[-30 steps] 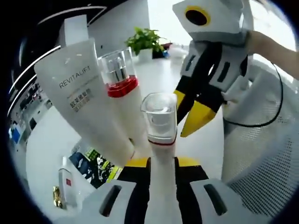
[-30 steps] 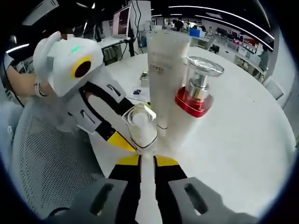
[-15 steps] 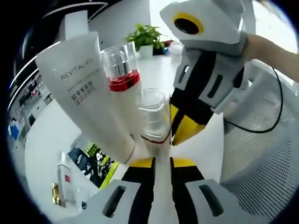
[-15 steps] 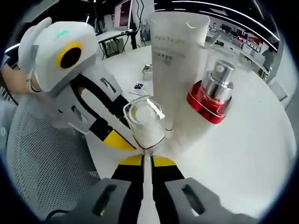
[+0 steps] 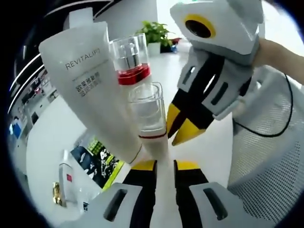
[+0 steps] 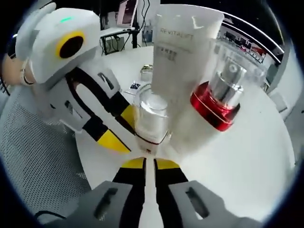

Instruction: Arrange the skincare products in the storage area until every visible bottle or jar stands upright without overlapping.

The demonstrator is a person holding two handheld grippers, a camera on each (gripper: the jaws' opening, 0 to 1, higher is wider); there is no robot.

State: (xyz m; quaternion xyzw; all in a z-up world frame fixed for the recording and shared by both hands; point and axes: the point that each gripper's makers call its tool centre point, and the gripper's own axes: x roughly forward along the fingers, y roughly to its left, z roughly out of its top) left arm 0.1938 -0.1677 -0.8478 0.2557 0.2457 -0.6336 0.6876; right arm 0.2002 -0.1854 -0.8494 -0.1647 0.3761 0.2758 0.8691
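Note:
A small white bottle (image 5: 151,118) (image 6: 150,118) with a clear cap and a red ring stands upright on the white table (image 6: 247,156). It touches a white REVITALIFT tube (image 5: 88,90) (image 6: 178,61) and a clear-capped pump bottle with a red collar (image 5: 130,61) (image 6: 219,102). My left gripper (image 5: 165,166) (image 6: 119,127) has its jaws a little apart, with nothing between them and the small bottle just beyond the tips. My right gripper (image 6: 149,164) (image 5: 181,126) is shut, its tips beside that bottle.
A dark printed packet (image 5: 95,164), a small white box (image 5: 66,179) and a gold item (image 5: 57,202) lie on the table to the left. A potted plant (image 5: 156,35) stands far back. A white mesh chair (image 5: 270,161) (image 6: 38,156) borders the table.
The small bottle's body sat between my left jaws a second ago; now it stands past their tips and the jaws are narrower. The right gripper has stayed close beside it.

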